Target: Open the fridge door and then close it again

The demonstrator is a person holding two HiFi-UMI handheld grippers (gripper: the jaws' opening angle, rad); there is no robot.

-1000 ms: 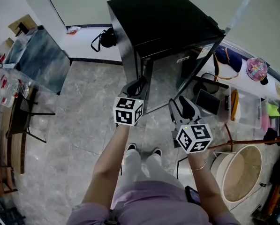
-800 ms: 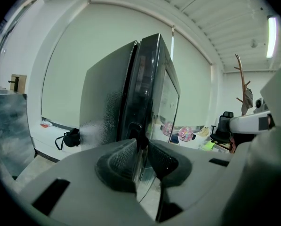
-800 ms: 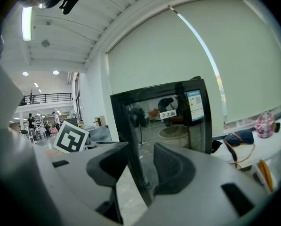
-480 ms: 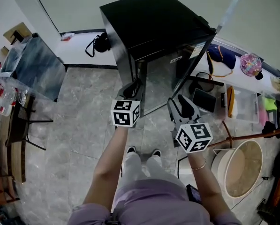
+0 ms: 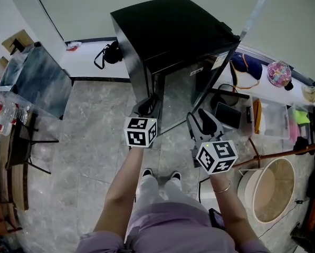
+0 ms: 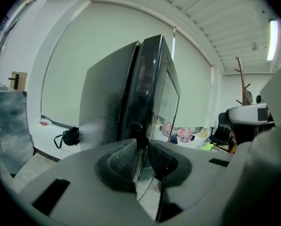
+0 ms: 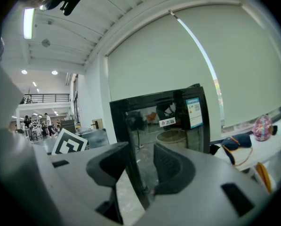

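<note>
Fingers (image 6: 119,161) astride door (image 6: 147,79), left gripper view only

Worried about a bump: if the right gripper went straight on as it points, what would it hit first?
Most likely the fridge's glass door, just ahead of the right gripper; how close it is I cannot judge.

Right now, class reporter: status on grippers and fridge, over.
Left gripper at edge of fridge door, grip unclear. Right gripper open, empty. No obstruction seen.

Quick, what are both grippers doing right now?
Left gripper: jaws narrow at the fridge door edge; grip cannot be told.
Right gripper: open, holding nothing.
</note>
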